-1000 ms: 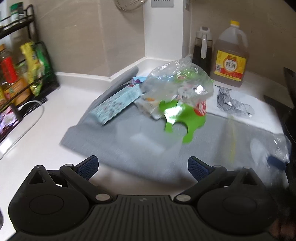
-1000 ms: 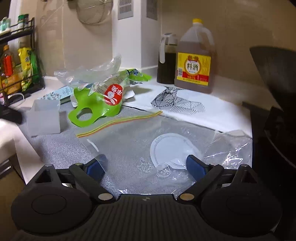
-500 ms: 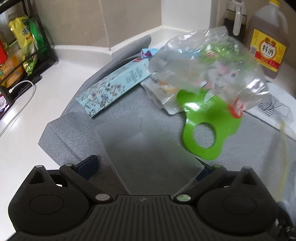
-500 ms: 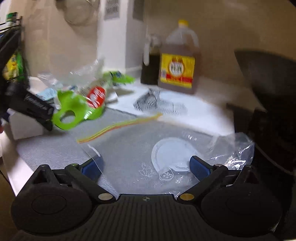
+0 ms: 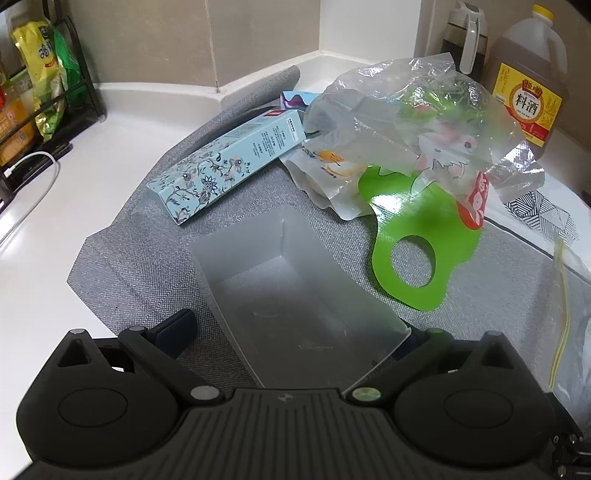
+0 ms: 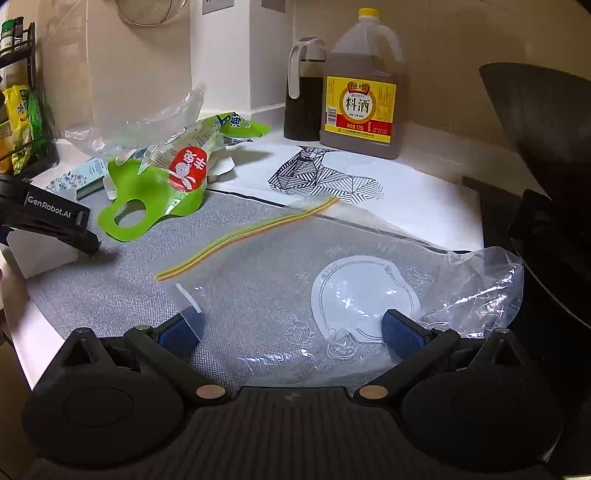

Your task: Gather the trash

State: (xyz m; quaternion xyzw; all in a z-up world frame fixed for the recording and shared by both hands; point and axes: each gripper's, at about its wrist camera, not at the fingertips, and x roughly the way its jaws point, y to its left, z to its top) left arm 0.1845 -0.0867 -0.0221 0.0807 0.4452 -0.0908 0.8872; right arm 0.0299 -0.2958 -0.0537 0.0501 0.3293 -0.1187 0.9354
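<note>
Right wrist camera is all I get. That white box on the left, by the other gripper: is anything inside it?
Observer: No. The left wrist view looks down into the white box; it is open on top and empty.
Operator: Is it being squeezed?
Observer: No. The left gripper is open, the box's near end between its jaws, a gap at one finger.
Operator: What's under the crinkly bag?
Observer: A white pouch with yellow print, beside the floral carton.

Kitchen corner: white countertop (image 5: 122, 110), beige tiled wall (image 5: 147, 33), white pillar (image 6: 269, 48), black wire rack (image 5: 79, 92) at left, dim warm indoor light.
</note>
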